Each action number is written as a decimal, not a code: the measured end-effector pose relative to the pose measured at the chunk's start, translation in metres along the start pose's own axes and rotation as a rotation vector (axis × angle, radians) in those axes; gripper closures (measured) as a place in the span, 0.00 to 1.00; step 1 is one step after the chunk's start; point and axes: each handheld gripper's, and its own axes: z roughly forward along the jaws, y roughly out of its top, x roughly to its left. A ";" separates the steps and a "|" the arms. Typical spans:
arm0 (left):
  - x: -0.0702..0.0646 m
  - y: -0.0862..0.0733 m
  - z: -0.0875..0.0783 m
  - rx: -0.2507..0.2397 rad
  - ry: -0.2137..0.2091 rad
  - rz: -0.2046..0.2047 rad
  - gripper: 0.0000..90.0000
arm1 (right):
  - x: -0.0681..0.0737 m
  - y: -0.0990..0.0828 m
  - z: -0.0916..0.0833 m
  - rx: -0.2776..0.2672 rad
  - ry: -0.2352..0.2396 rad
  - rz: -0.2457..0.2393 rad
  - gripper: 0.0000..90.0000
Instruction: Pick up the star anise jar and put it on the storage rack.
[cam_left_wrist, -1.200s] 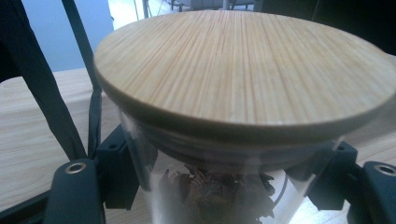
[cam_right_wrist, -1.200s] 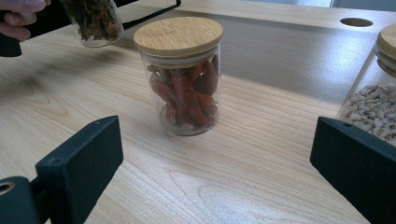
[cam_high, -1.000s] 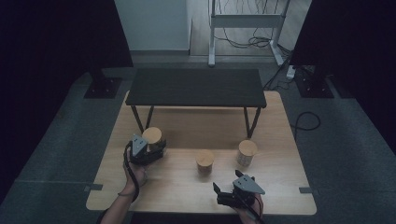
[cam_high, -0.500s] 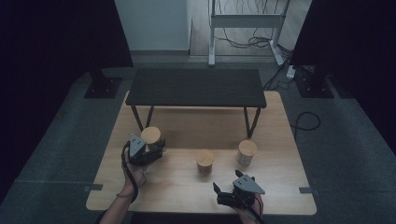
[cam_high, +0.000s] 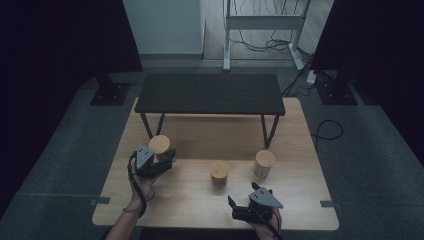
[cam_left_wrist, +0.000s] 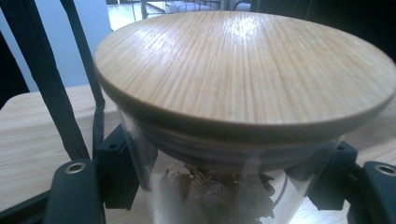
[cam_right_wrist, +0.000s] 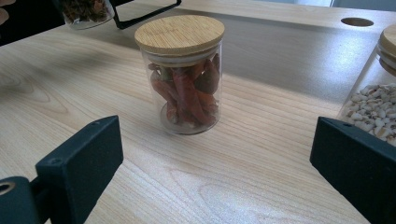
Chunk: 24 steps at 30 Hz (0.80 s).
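Three glass jars with bamboo lids stand on the wooden table (cam_high: 300, 200). My left gripper (cam_high: 159, 159) (cam_left_wrist: 223, 179) is shut on the left jar (cam_high: 160, 145) (cam_left_wrist: 243, 93), its pads pressing the glass on both sides just under the lid; dark dried pieces show inside. The middle jar (cam_high: 219, 173) (cam_right_wrist: 184, 74) holds red dried chillies and stands free. To its right, the third jar (cam_high: 263, 163) (cam_right_wrist: 378, 93) holds pale beans. My right gripper (cam_high: 235, 209) (cam_right_wrist: 217, 163) sits near the front edge, open wide, pointing at the chilli jar and well short of it.
A low black bench (cam_high: 210, 94) stands across the back half of the table, its thin legs (cam_high: 148, 126) close behind the left jar. A small round hole (cam_right_wrist: 357, 21) is in the tabletop beyond the bean jar. Dark floor surrounds the table.
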 end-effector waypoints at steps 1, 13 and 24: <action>0.000 0.000 0.000 0.000 -0.001 0.001 0.29 | 0.000 0.000 0.000 0.000 0.000 0.000 0.02; -0.003 0.002 -0.002 -0.003 -0.007 0.016 0.29 | 0.000 0.000 0.000 0.004 -0.001 -0.001 0.02; -0.005 0.005 -0.004 -0.005 -0.006 0.032 0.29 | 0.001 0.000 0.001 0.008 -0.003 -0.003 0.02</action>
